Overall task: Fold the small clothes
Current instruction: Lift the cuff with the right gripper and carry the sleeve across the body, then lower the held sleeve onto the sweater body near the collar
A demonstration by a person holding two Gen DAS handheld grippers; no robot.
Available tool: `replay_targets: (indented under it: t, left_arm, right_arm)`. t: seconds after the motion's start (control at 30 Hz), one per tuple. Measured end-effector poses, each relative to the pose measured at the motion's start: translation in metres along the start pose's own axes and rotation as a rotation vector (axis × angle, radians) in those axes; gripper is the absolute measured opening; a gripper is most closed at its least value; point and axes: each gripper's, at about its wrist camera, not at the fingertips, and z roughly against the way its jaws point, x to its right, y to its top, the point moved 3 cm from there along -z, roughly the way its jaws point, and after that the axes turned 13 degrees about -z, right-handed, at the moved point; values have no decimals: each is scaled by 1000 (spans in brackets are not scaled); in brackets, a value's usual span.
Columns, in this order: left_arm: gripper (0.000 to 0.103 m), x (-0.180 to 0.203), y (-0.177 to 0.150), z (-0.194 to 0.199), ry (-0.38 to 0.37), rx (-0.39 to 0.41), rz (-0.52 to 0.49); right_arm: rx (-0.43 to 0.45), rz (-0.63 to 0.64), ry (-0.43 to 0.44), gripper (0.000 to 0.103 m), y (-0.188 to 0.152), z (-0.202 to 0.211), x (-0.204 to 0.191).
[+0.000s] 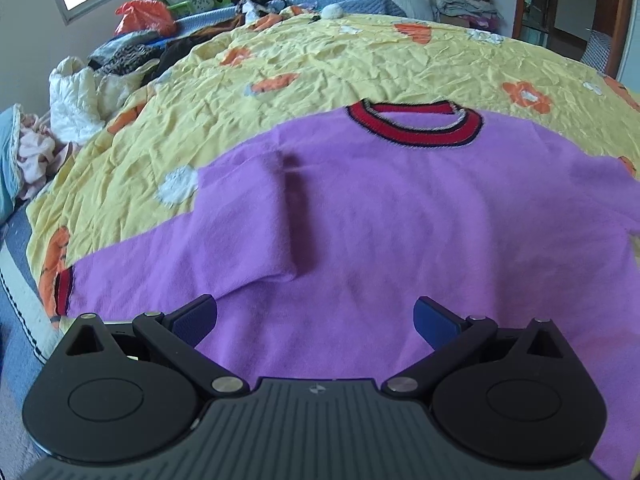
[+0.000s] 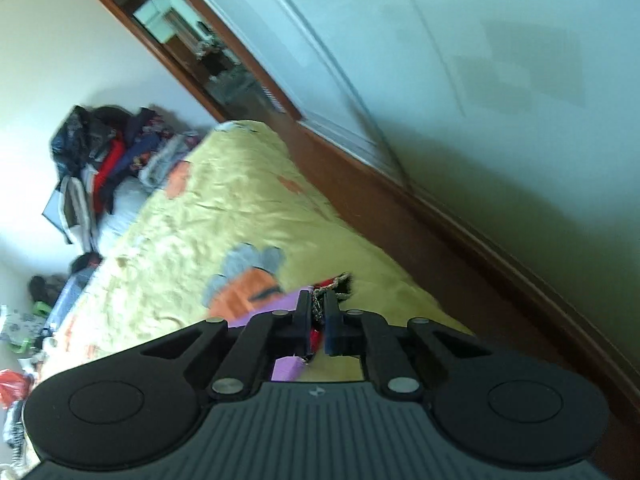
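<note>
Jaws: your right gripper (image 2: 319, 305) is clamped on the red cuff (image 2: 335, 282) of the purple sweater (image 1: 400, 220); your left gripper (image 1: 316, 320) gapes wide above the sweater, spread flat on the yellow bedspread (image 1: 320, 64).

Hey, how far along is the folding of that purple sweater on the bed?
Barely begun. Done: the purple sweater lies spread flat on the yellow bedspread. In hand: the right gripper is shut on a red-trimmed sweater edge, probably a cuff; the left gripper hovers open over the hem. Left: every fold.
</note>
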Motion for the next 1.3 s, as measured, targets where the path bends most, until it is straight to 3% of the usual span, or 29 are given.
replay_targets:
  t: [0.17, 0.37, 0.53, 0.77, 1.03, 1.3]
  left_arm:
    - [103, 19, 7, 4, -6, -3, -26]
    - [103, 27, 7, 5, -21, 2, -42]
    - [103, 16, 5, 5, -24, 16, -32]
    - [103, -16, -5, 11, -4, 47, 2]
    - [103, -66, -27, 12, 22, 53, 64]
    - [103, -107, -50, 17, 69, 42, 116]
  right_arm:
    - [-56, -142, 151, 5, 5, -7, -2]
    - [-113, -268, 262, 4, -11, -14, -10]
    - [-150, -232, 353, 4, -39, -14, -63]
    - [-238, -139, 511, 4, -93, -12, -174]
    - [-406, -18, 603, 4, -206, -33, -288]
    - [-680, 61, 572, 4, -376, -77, -334]
